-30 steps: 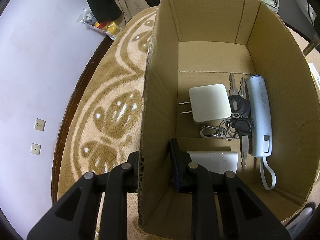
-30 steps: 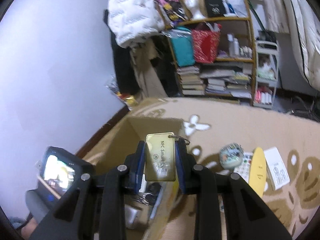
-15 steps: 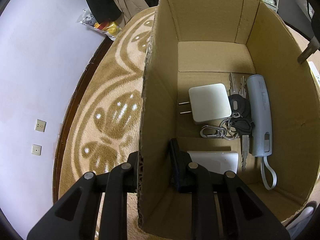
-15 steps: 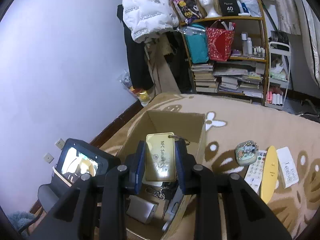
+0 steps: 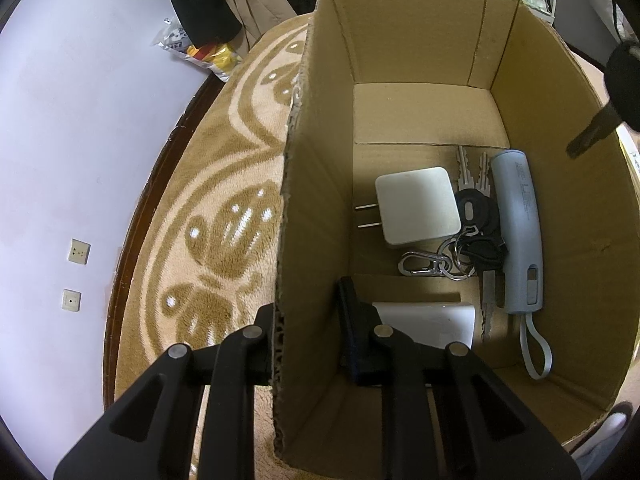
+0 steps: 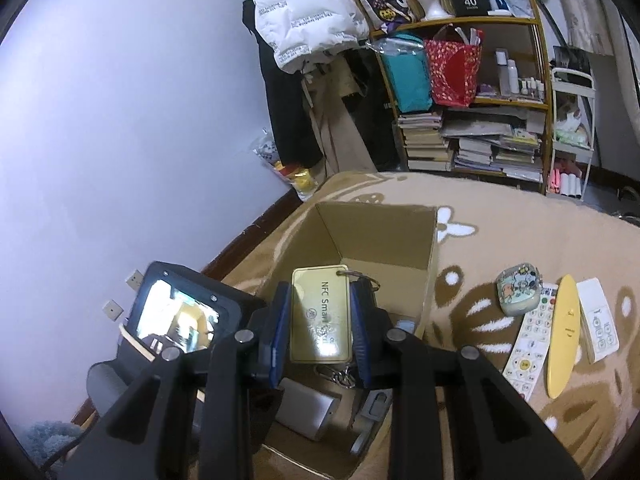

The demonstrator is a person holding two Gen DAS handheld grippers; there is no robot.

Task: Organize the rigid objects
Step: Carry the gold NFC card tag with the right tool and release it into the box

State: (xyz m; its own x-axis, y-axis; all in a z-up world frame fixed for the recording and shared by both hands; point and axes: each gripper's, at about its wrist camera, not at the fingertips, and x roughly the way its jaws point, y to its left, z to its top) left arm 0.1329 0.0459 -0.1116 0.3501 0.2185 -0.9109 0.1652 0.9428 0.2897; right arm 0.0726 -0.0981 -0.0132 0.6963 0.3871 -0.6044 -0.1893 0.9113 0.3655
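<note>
Your right hand-held gripper (image 6: pixel 320 320) has risen over the box (image 6: pixel 430 280), pinching the gold tag (image 6: pixel 320 314). Your left hand-held gripper (image 5: pixel 308 332) clamps the box wall. Next, lower and release inside.

Dim, warm indoor light in both views, with the wall (image 6: pixel 120 120) reading a flat bluish white. Heavy fisheye bending curves the shelf (image 6: pixel 472 92) and blackens the corners. Soft shadow pools inside the cardboard box (image 5: pixel 532 100), and the dark key (image 5: pixel 612 92) at far right is blurred.
</note>
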